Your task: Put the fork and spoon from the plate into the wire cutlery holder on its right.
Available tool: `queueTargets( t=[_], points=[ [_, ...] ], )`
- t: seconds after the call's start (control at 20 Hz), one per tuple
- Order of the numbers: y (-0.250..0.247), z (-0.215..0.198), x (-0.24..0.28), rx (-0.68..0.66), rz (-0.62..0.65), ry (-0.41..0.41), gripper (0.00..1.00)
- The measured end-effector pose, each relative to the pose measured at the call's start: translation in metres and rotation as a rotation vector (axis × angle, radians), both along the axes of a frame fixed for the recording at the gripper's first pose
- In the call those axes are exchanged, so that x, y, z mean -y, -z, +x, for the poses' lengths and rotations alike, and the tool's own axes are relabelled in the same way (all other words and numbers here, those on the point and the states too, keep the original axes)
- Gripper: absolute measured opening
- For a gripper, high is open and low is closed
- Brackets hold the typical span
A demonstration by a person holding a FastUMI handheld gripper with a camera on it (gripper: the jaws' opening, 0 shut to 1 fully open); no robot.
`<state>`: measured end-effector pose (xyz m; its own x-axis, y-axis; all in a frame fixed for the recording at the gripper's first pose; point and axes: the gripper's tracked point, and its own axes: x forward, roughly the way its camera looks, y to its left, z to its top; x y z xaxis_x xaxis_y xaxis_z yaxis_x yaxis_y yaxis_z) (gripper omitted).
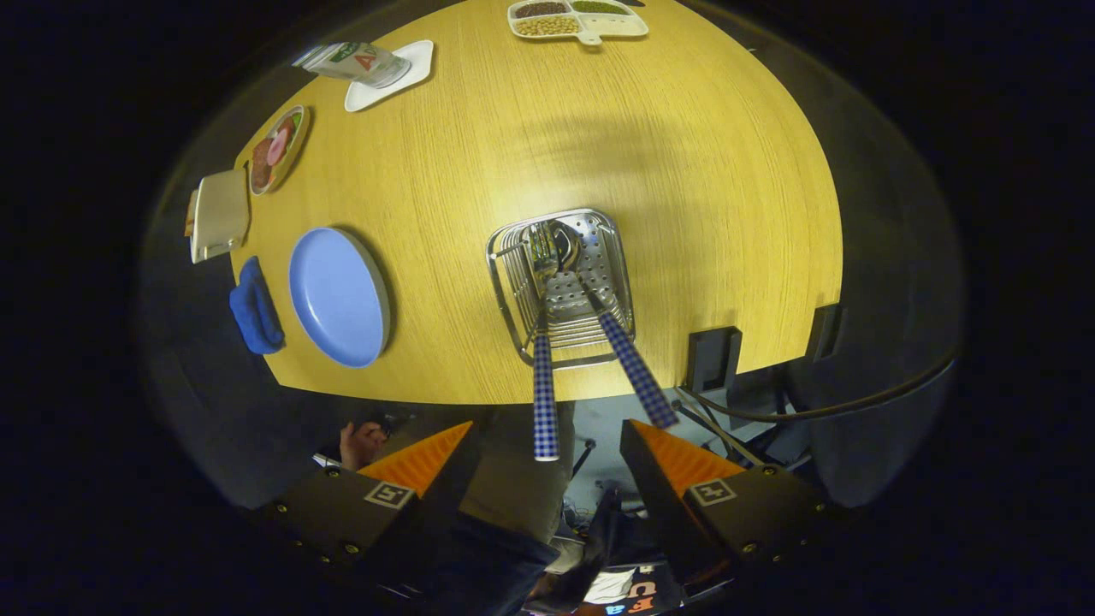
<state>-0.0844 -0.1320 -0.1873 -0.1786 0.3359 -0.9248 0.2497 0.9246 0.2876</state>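
**Both utensils stand in the holder; gripper open and empty above**

Nearest the camera, at the bottom centre of the frame, the gripper [547, 462] has its fingers spread wide with nothing between them. A person's hand [361, 443] shows low at the left, just beyond the left finger.

Just ahead of the fingers, two checked handles rise toward the camera. The fork [544, 393] stands nearly straight up at the centre of the frame, and the spoon [631, 368] leans to the right of it. Both have their working ends down inside the wire cutlery holder [506, 282], which sits mid-frame on the yellow bench [684, 171]. The blue plate [338, 295] lies left of the holder, well apart from it, with nothing on it. A blue cloth [253, 310] lies just beyond the plate's left rim.

Farther off, at the top of the frame, sits a divided tray [629, 26] of beans.

Judged from how things lie, the task's placing step looks finished. The next move seems to call only for lifting the gripper clear without brushing either handle, since a knock could tip the holder.
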Motion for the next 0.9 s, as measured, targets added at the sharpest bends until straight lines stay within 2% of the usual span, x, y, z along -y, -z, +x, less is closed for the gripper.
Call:
queueTargets(
  t=[0.1,0.3,0.4,0.55,0.7,0.9],
  points=[
    [-0.006,-0.009,0.003,0.049,-0.03,-0.007,1.0],
    [-0.02,-0.022,-0.006,0.207,-0.065,0.033,1.0],
    [-0.021,-0.028,-0.008,0.292,-0.123,-0.001,1.0],
    [-0.022,-0.034,-0.026,0.43,-0.189,0.001,1.0],
    [-0.032,-0.008,-0.05,0.661,-0.248,0.039,1.0],
    [-0.074,0.034,-0.075,0.979,-0.309,0.084,1.0]
  ],
)
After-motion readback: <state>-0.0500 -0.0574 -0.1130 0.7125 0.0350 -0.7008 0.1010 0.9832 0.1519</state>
